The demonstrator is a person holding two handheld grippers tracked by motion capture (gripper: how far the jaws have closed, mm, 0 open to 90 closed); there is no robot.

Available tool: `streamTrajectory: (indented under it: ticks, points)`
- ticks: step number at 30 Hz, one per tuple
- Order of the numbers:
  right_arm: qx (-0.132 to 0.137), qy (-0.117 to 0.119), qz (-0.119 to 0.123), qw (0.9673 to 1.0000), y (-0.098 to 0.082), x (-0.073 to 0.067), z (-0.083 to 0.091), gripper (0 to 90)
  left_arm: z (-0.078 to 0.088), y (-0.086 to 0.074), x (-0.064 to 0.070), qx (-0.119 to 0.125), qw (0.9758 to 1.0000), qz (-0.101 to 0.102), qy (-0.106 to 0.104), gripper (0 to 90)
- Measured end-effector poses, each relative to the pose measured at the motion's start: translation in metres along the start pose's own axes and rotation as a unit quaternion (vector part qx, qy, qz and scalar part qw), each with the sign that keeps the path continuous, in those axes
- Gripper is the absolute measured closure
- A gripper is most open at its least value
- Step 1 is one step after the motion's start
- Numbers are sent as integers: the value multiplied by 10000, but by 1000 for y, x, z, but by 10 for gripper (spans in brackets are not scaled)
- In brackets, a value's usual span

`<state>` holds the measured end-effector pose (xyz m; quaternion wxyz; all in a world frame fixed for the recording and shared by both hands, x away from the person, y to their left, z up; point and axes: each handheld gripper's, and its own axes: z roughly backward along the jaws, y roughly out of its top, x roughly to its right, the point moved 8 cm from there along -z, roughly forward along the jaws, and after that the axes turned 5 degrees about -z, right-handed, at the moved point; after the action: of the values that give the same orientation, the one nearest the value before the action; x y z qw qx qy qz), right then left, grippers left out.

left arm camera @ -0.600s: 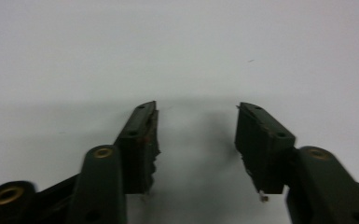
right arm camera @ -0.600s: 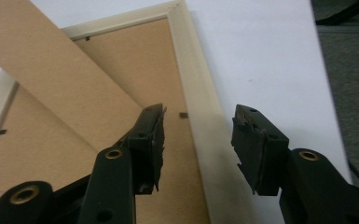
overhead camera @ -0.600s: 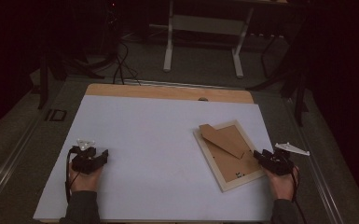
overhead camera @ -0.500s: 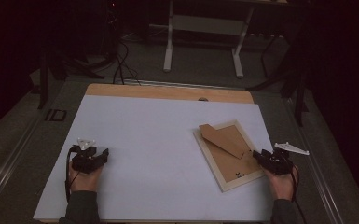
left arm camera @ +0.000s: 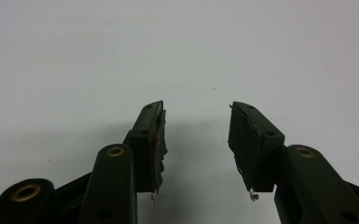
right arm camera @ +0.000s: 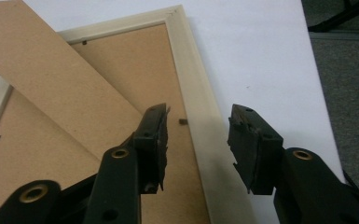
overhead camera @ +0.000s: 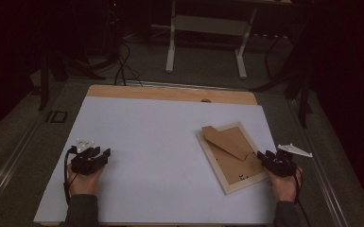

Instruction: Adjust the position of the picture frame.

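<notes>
Pale wood picture frame (overhead camera: 233,158) is lying face down on the right side of the white worktop (overhead camera: 156,142), brown backing board (right arm camera: 32,154) seated inside it and the fold-out stand (overhead camera: 229,142) lying slantwise across that. The right gripper (overhead camera: 266,156) is hovering at the frame's near right edge, jaws standing apart and straddling the rail (right arm camera: 200,121) without pinching it, as far as I can tell. The left gripper (overhead camera: 101,155) is sitting over bare worktop well away, jaws apart, holding nothing. So I'm guessing this is barely starting: nothing is gripped yet and the backing is sitting in place, small tabs (right arm camera: 182,122) looking untouched.
</notes>
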<state>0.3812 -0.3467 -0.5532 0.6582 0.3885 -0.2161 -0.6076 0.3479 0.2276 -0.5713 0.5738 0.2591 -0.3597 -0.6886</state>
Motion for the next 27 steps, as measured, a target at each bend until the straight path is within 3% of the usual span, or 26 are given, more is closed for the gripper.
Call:
streamTrajectory:
  ticks: [5, 11, 13, 14, 18, 22, 27]
  points:
    - [40, 32, -52, 10000, 2, -3, 1, 554, 0, 0, -1, 28, 10000, 12, 48, 557]
    - [53, 95, -178, 9998, 7, -2, 2, 637, 1, -1, 0, -17, 10000, -24, 4, 576]
    - [17, 78, -156, 9998, 8, -2, 0, 694, 2, -1, 1, -23, 10000, -46, -17, 589]
    - [-85, 28, -110, 9999, 7, -2, -3, 799, 3, -1, 1, -22, 10000, -70, -43, 620]
    - [-98, -72, -90, 9999, 10, -1, -10, 883, 2, -3, 4, -165, 9993, -279, -160, 695]
    - [-146, -176, -33, 9997, 17, -1, -17, 895, 2, -3, 4, -208, 9992, -311, -150, 714]
    - [-188, -194, -102, 9996, 24, 1, -25, 896, 4, -2, 1, -164, 9993, -328, 31, 715]
